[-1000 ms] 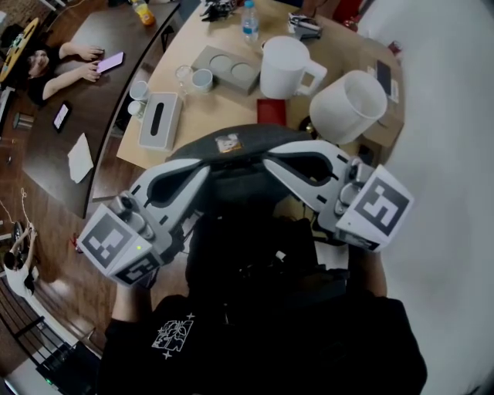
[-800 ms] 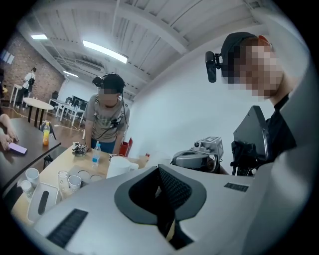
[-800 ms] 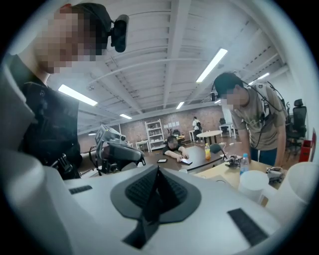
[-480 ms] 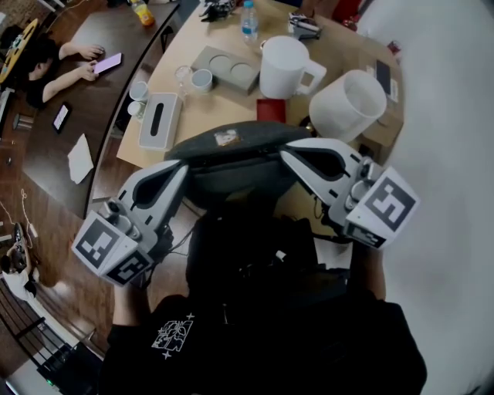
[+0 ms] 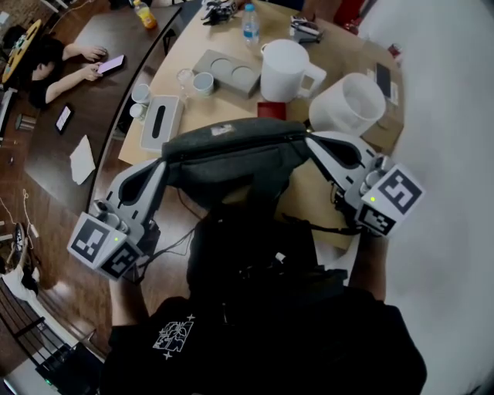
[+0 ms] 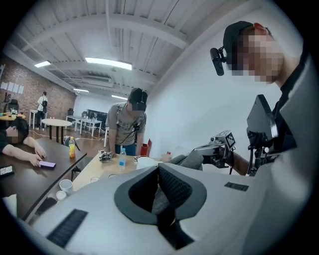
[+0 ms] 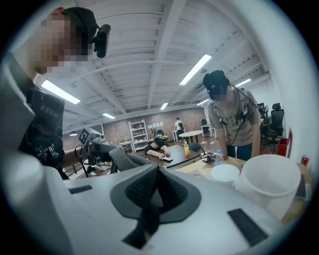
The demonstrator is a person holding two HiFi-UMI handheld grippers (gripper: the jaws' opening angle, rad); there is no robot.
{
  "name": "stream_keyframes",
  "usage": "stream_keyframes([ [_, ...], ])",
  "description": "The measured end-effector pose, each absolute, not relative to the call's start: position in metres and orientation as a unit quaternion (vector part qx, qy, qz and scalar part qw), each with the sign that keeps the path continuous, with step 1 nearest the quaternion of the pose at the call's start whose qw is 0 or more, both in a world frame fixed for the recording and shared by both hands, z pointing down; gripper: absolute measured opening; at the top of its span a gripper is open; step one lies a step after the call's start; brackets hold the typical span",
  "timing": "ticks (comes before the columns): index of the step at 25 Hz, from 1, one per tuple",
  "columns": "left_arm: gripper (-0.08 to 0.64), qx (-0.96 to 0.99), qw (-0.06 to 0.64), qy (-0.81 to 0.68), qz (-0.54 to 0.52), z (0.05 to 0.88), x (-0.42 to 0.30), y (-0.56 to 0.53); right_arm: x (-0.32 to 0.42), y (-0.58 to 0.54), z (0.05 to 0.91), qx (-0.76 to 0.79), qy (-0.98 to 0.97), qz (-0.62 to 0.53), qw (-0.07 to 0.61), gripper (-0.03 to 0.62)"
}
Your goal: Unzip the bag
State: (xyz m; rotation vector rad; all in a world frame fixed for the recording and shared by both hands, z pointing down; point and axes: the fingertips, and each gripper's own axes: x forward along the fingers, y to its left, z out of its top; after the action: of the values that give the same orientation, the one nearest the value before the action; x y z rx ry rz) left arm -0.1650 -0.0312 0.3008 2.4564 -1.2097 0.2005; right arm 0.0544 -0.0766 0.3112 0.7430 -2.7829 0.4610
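Observation:
A dark grey fabric bag [image 5: 231,154] hangs stretched in the air between my two grippers, above the near edge of the wooden table [image 5: 312,197]. My left gripper [image 5: 164,160] is shut on the bag's left end, and grey cloth is pinched between its jaws in the left gripper view [image 6: 160,189]. My right gripper [image 5: 310,140] is shut on the bag's right end, with dark cloth caught in its jaws in the right gripper view [image 7: 153,191]. A small pale label [image 5: 221,130] shows on the bag's top. I cannot make out the zipper.
Beyond the bag stand a white pitcher [image 5: 285,68], a white bucket [image 5: 349,104], a grey tissue box [image 5: 160,122], a grey cup tray [image 5: 228,71], cups [image 5: 203,81] and a water bottle [image 5: 250,23]. One person sits at the dark table [image 5: 46,65]; another stands across [image 6: 127,124].
Both grippers have moved apart, left one down-left and right one to the right. The bag between them is pulled wider and flatter, and it sits slightly farther from me.

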Motion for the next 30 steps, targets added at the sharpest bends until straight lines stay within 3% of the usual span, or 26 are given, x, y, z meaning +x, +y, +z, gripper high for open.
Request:
stream_keyframes([
  [30, 0.009, 0.830, 0.258, -0.491, 0.054, 0.356, -0.239, -0.038, 0.106, -0.108, 0.357, 0.336, -0.913, 0.191, 0.128, 0.021],
])
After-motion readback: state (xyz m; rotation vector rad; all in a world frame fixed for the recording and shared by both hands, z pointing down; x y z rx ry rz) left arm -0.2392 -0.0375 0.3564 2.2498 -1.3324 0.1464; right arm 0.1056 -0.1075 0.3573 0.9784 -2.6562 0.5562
